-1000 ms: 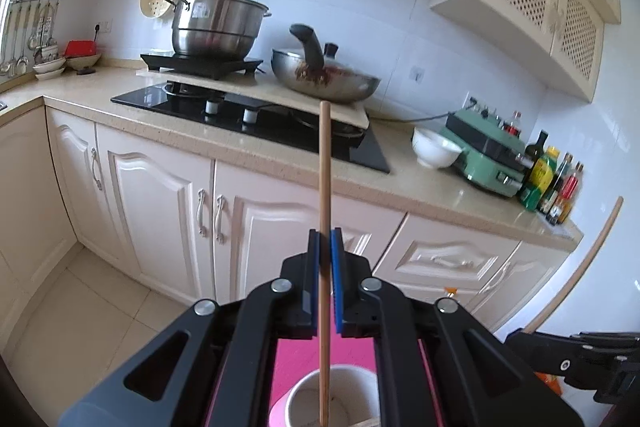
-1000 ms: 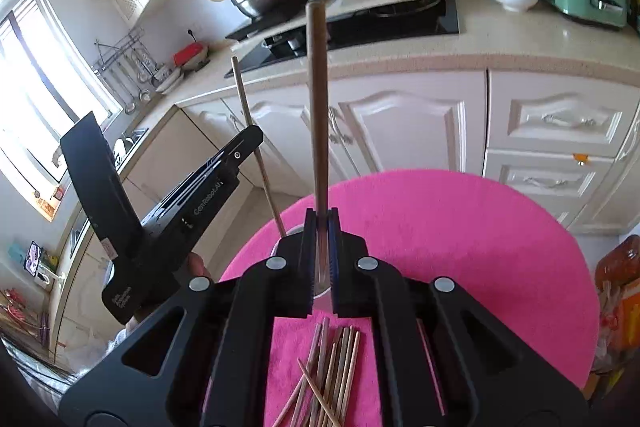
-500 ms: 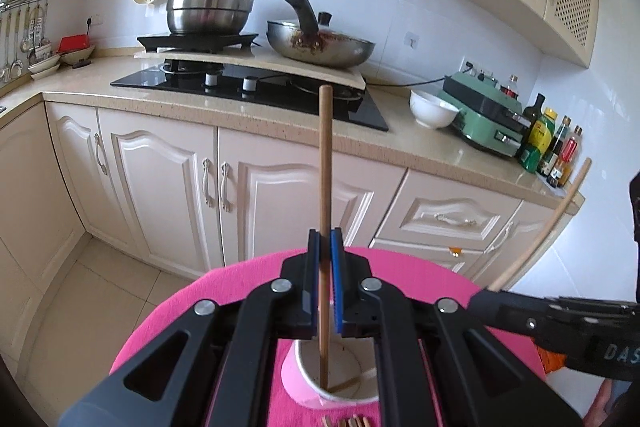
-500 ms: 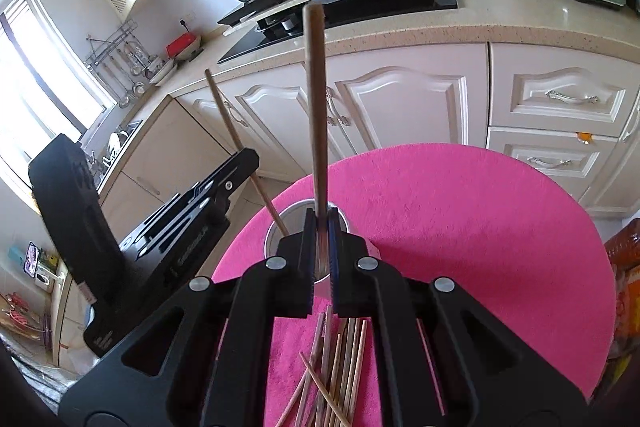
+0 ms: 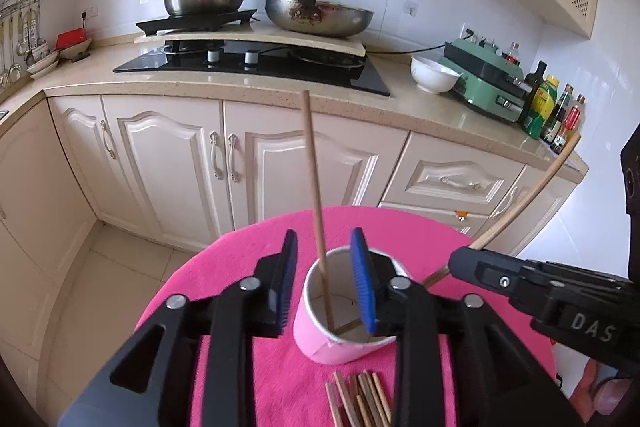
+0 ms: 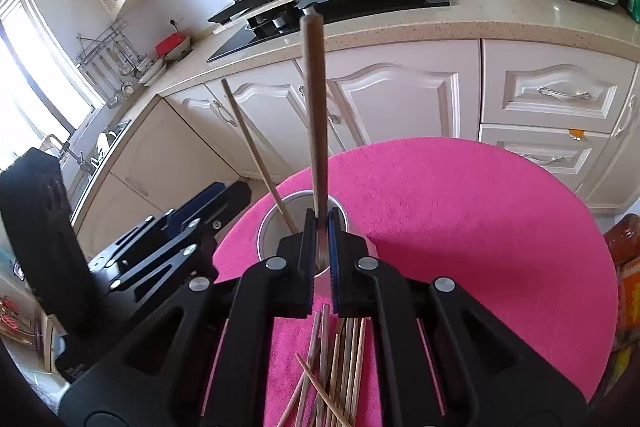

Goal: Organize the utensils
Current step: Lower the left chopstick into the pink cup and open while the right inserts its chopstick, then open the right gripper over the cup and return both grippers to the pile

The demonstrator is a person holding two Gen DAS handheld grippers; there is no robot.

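The released chopstick (image 5: 316, 187) leaned inside the pink cup (image 5: 340, 331), toward eleven o'clock. The left gripper (image 5: 324, 279) had just been opening, jaws clear of it. The right gripper (image 6: 319, 255) pinched a second chopstick (image 6: 314, 107); best lowered straight before release.

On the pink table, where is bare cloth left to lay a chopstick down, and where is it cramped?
Free: the wide stretch of pink cloth between the cup and the rim toward the drawers, and the strip left of the cup in the left wrist view. Cramped: around the cup, where both the left gripper and right gripper crowd, and the near edge under the loose chopsticks.
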